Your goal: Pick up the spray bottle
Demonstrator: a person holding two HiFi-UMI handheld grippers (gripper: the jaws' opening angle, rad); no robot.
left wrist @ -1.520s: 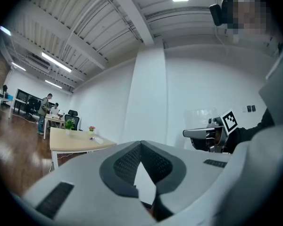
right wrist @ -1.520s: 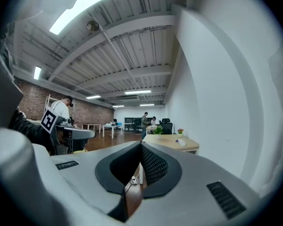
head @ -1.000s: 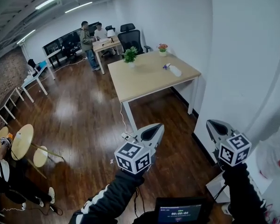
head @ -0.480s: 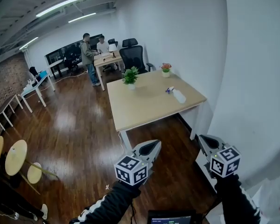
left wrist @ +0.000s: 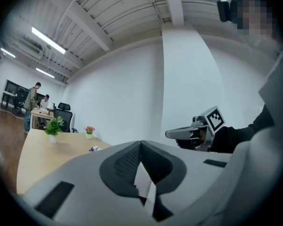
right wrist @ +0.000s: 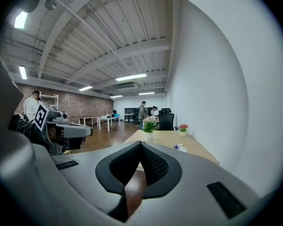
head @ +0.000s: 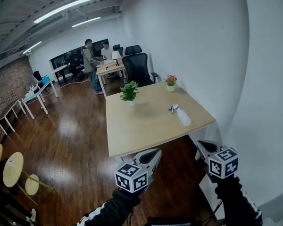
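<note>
- On the light wooden table (head: 132, 131), near its right edge: spray bottle (head: 183, 117), white with a blue trigger head, lying on its side, nothing touching it.
- Same table, at 11 o'clock from the bottle: green potted plant (head: 129, 92) in a white pot, upright.
- Same table, at 12 o'clock from the bottle, near the far right corner: small flower pot (head: 170, 81) with red blooms.
- Beyond the table's far edge: black office chair (head: 137, 68). Farther off at 11 o'clock, a standing person (head: 89, 62) and a seated person (head: 106, 51) at a desk.
- Left gripper (head: 153, 154): at 7 o'clock from the bottle, by the table's near edge, well apart from the bottle. Jaws clenched tip to tip, nothing between them.
- Right gripper (head: 201, 146): at 5 o'clock from the bottle, near the white wall (head: 254, 79). Jaws closed together, empty.
</note>
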